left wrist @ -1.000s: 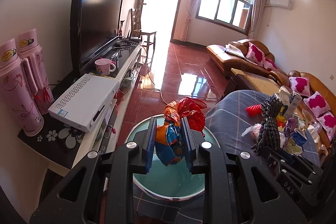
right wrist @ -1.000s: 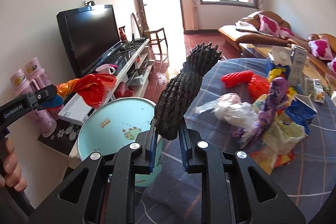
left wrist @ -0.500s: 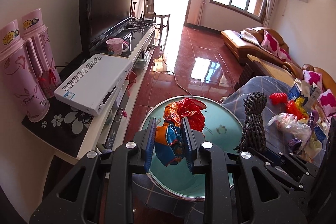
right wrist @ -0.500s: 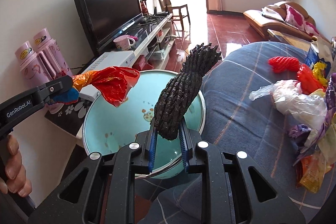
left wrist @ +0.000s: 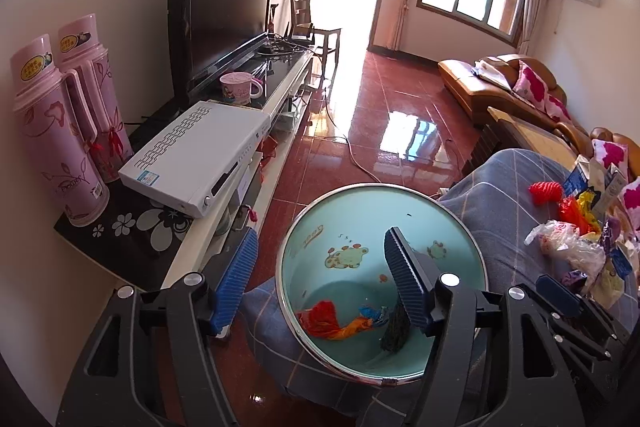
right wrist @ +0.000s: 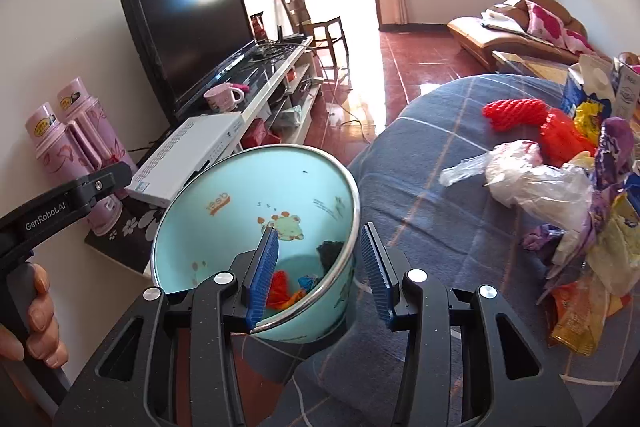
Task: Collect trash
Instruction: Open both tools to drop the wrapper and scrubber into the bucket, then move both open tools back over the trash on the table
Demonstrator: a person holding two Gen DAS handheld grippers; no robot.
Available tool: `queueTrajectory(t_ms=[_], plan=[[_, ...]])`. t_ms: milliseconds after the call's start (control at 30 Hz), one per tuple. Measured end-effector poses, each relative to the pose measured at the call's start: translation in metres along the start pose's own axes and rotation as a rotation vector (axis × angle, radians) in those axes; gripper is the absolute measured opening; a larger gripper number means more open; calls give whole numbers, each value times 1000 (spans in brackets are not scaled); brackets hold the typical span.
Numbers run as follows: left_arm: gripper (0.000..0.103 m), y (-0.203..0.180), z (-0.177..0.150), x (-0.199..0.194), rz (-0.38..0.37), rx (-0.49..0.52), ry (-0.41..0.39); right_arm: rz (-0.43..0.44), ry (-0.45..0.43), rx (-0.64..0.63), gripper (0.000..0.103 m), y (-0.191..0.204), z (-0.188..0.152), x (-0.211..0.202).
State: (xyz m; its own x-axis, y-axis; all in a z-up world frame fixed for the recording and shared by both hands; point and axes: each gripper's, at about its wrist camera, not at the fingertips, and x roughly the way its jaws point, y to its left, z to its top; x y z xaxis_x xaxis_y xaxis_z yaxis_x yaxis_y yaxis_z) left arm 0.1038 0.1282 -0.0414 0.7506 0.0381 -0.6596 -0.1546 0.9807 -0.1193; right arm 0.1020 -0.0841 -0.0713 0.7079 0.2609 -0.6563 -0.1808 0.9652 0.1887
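Both tools hang over the bin (right wrist: 256, 195), and both have their jaws spread wide with nothing between them: the left gripper (left wrist: 320, 281) and the right gripper (right wrist: 318, 273). At the bottom of the bin lie a red-orange wrapper (left wrist: 332, 321) and, just beside it at 3 o'clock, a dark net (left wrist: 396, 327).

The rest of the trash is on the blue checked worktop (right wrist: 424, 187), from 1 to 3 o'clock of the right gripper. Nearest is a clear plastic bag (right wrist: 520, 175). I judge it very light, soft and a little slippery, so the jaws should pinch a bunched fold near its middle and not a loose flat edge, which may slide out. Past it, at 1 o'clock, lies a red net (right wrist: 512, 113); it looks springy and rough, so it should grip well across its short width. At 3 o'clock is a heap of wrappers (right wrist: 600, 247), thin and crumpled, some touching others, so one pinch may lift two. Farthest stand cartons (right wrist: 592, 83), stiffer and probably empty; take them by an upper edge.
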Motion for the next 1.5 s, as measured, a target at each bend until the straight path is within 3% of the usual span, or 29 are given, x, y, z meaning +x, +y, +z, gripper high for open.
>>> queueTrajectory(t_ms=[167,933,1167,1500], plan=[[71,-13,-5,-3,-20,27,-2,-54,-30,48,43,-22,-1,-14],[72,-96,-33,-20,-175,166,16,-318,-164,363,43,-154,-40,-99],[72,-123,-44,-20,-214,213,35,-279,-146,423,44,-167,-38,-95],[72,-149,-48,-11,-247,242,61,-195,-101,500,52,-183,-28,-65]])
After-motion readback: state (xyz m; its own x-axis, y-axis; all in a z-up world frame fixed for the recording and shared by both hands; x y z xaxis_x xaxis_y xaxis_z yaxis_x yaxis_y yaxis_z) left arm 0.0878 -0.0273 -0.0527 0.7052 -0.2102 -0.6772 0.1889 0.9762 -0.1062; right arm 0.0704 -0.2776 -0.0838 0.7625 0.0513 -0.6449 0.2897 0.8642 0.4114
